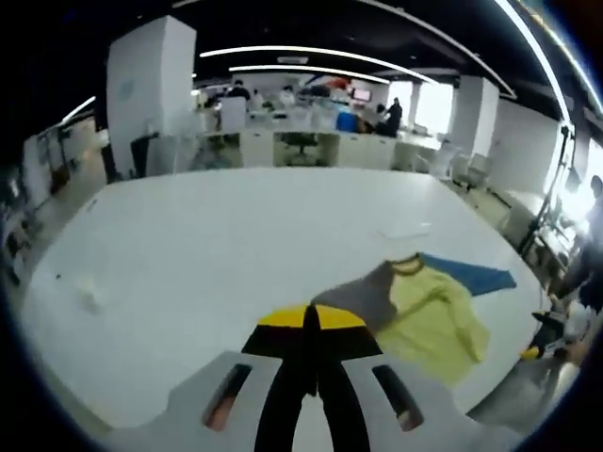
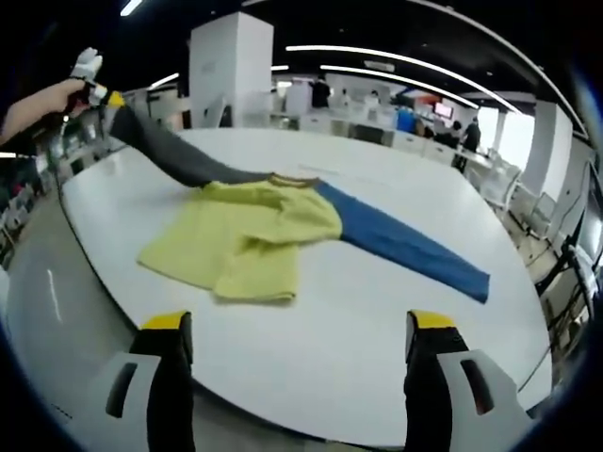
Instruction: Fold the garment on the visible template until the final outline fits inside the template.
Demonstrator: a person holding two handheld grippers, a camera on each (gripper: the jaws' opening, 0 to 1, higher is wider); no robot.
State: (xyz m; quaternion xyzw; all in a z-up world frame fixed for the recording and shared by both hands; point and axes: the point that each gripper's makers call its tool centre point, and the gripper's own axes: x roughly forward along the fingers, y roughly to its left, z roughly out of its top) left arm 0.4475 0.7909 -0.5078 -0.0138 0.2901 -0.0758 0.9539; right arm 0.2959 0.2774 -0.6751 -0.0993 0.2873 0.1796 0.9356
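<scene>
Left gripper [image 1: 311, 325] clamped on the grey sleeve [image 2: 174, 151], lifting it off the table [image 2: 377, 311], right gripper [image 2: 300, 344] wide open and empty near the yellow shirt [image 2: 240, 240]; a hard pull could drag it askew

1. A white pillar [image 1: 151, 89] is standing beyond the table [image 1: 188, 254].
2. Ceiling lights [image 1: 311, 52] are glowing overhead.
3. Desks [image 1: 311, 141] are lining the back (people are standing there).
</scene>
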